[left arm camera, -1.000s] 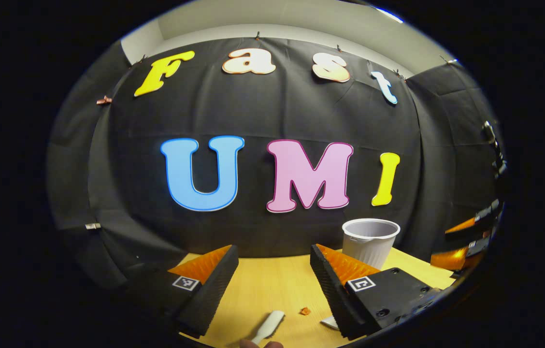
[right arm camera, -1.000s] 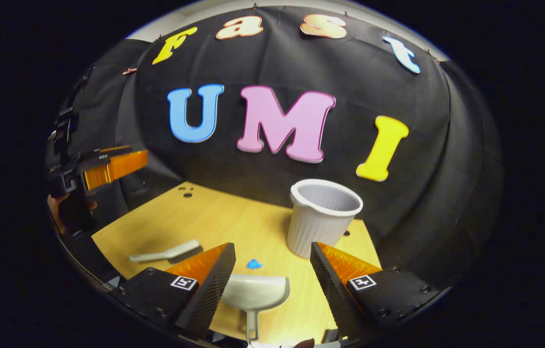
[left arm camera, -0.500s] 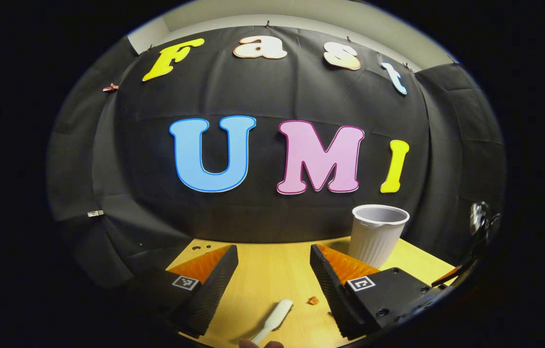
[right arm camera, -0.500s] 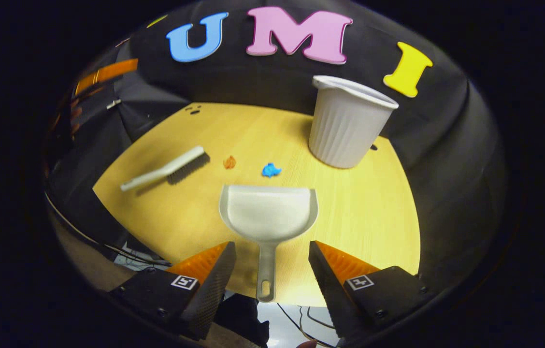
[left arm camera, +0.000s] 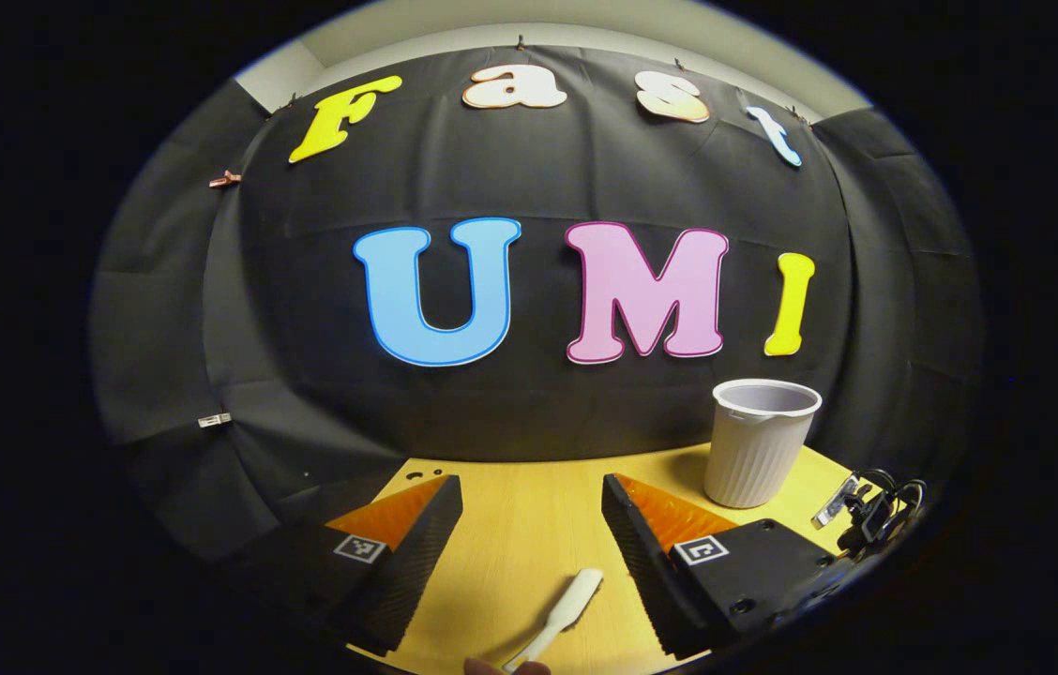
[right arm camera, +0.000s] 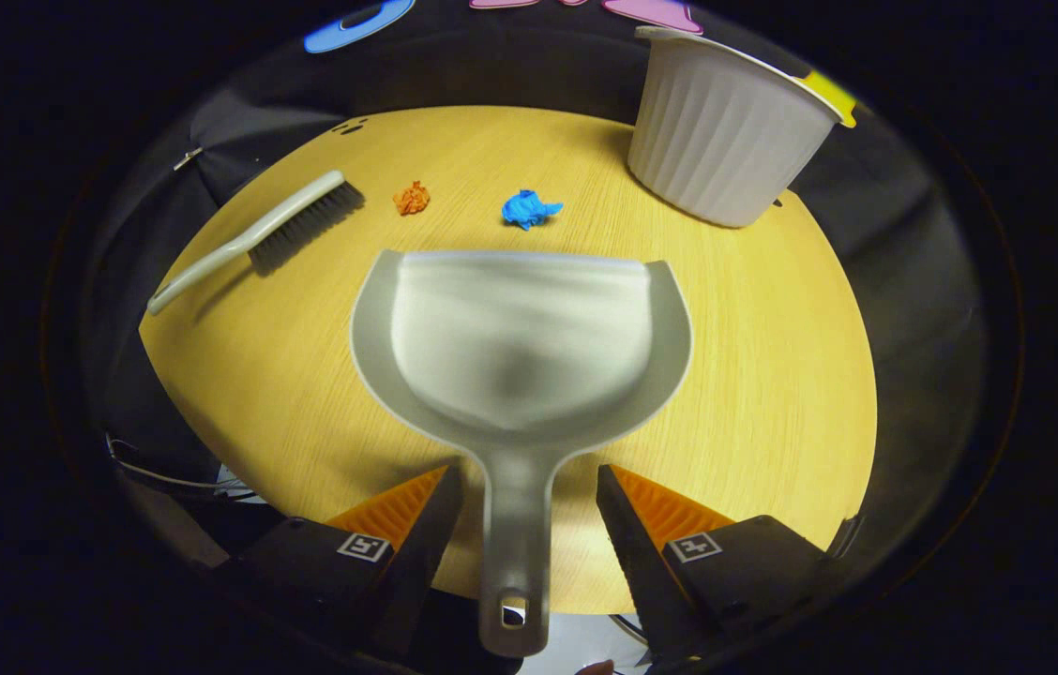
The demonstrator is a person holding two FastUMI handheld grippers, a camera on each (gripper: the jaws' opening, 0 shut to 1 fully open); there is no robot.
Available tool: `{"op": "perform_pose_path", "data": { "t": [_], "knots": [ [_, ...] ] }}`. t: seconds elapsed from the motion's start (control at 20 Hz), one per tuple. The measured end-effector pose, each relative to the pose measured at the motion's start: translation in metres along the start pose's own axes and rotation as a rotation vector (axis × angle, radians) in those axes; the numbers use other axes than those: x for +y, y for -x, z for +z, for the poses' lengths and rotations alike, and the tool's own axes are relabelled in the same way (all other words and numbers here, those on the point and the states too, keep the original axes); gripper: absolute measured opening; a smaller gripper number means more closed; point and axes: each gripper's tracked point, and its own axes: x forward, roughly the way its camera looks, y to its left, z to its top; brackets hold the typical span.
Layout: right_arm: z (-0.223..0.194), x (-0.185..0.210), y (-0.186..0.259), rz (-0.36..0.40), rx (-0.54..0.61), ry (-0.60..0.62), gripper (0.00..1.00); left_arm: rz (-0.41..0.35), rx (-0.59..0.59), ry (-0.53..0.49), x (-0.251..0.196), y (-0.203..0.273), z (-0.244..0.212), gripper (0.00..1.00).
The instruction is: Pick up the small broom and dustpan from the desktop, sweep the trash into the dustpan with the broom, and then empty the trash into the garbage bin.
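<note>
1. Between your left claw's [left arm camera: 532,534] wide-spread fingers, the broom [left arm camera: 559,614] lies on the tabletop [left arm camera: 529,525], with the garbage bin [left arm camera: 759,455] farther right
2. Your right claw [right arm camera: 523,525] gapes around the dustpan [right arm camera: 520,347] handle, untouching; orange trash [right arm camera: 412,198] and blue trash [right arm camera: 529,208] lie beyond

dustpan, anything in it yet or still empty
Empty. In the right gripper view the dustpan shows a bare pan, and the orange scrap and blue scrap lie on the table beyond its lip.
</note>
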Motion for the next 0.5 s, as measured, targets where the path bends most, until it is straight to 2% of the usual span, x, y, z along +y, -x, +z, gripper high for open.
{"op": "perform_pose_path", "data": {
  "t": [0.2, 0.25, 0.4, 0.45, 0.5],
  "knots": [
    [0.003, 0.008, -0.013, 0.026, 0.033, -0.049, 0.86, 0.015, 0.011, -0.014, 0.003, 0.006, -0.003, 0.96],
    [0.006, 0.009, -0.016, 0.029, 0.033, -0.061, 0.77, 0.017, 0.013, -0.013, 0.003, 0.007, -0.003, 0.95],
    [0.008, 0.009, -0.017, 0.036, 0.048, -0.060, 0.65, 0.019, 0.023, -0.007, 0.002, 0.005, -0.009, 0.96],
    [0.010, 0.009, -0.016, 0.038, 0.042, -0.064, 0.51, 0.021, 0.027, -0.006, 0.002, 0.004, -0.011, 0.96],
    [0.010, 0.008, -0.016, 0.037, 0.041, -0.065, 0.42, 0.023, 0.031, -0.003, 0.003, 0.003, -0.014, 0.95]
  ]
}}
